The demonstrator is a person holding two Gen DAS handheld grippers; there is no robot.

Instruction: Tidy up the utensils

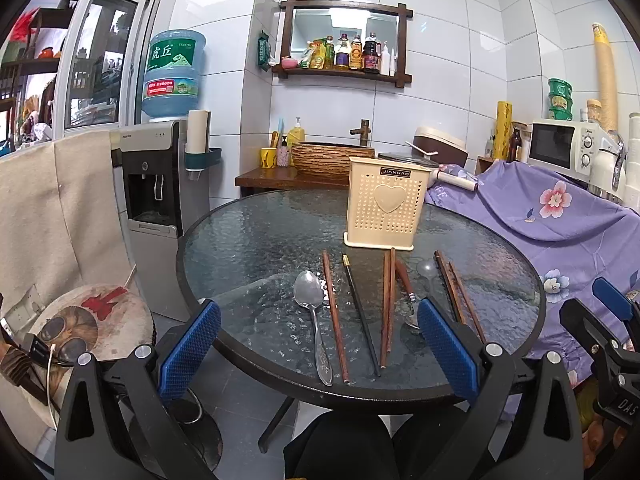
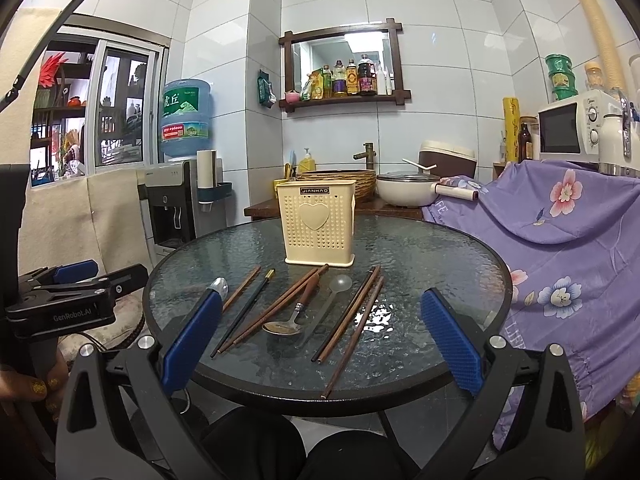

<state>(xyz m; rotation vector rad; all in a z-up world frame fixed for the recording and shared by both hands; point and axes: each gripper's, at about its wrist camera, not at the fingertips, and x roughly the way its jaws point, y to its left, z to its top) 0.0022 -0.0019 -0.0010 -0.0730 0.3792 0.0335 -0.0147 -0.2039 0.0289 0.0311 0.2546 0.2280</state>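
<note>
Left wrist view: both tongs [image 1: 318, 346] [image 2: 320, 342] gape wide, holding nothing, above utensils before the holder [image 1: 385, 208]

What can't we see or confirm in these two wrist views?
- Inside of the utensil holder: both views, its walls hide it.
- Metal spoon: right view, the right gripper's left finger covers its handle.
- Wood-handled spoon bowl: left view, partly behind the left gripper's right finger.

White-tiled walls w/ wood-framed shelf [image 1: 345, 36], window [image 1: 100, 56] left, water dispenser [image 1: 156, 184], grey tile floor.
</note>
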